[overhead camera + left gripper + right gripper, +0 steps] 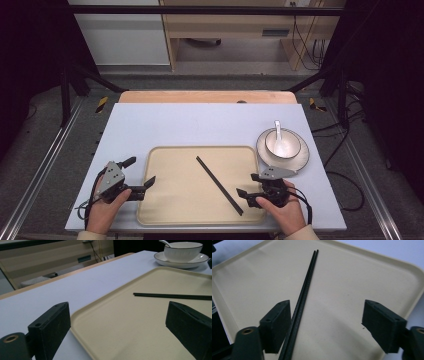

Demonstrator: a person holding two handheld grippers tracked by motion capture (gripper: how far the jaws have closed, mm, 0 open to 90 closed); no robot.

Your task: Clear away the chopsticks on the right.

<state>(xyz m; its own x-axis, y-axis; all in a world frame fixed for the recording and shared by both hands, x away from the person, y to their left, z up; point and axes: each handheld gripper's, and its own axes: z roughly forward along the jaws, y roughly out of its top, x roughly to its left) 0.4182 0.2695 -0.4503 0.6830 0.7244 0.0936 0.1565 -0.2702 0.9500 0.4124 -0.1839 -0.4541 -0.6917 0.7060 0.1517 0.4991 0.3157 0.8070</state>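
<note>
A pair of black chopsticks (219,185) lies slantwise on a beige tray (175,200) at the table's near edge. My right gripper (247,184) hovers over the tray's right part by the chopsticks' near end. In the right gripper view its jaws (329,325) stand wide apart; the chopsticks (305,287) run between them, close along the left jaw, unpressed, on the tray (352,277). My left gripper (141,171) is open at the tray's left rim. The left gripper view has it (120,327) wide over the tray's corner (82,315), with the chopsticks (172,296) farther off.
A white bowl (282,143) with a white spoon (278,131) in it stands on a white plate (300,159) right of the tray; bowl (183,251) and plate (182,263) also appear in the left gripper view. The table's far half (200,120) is bare blue-grey.
</note>
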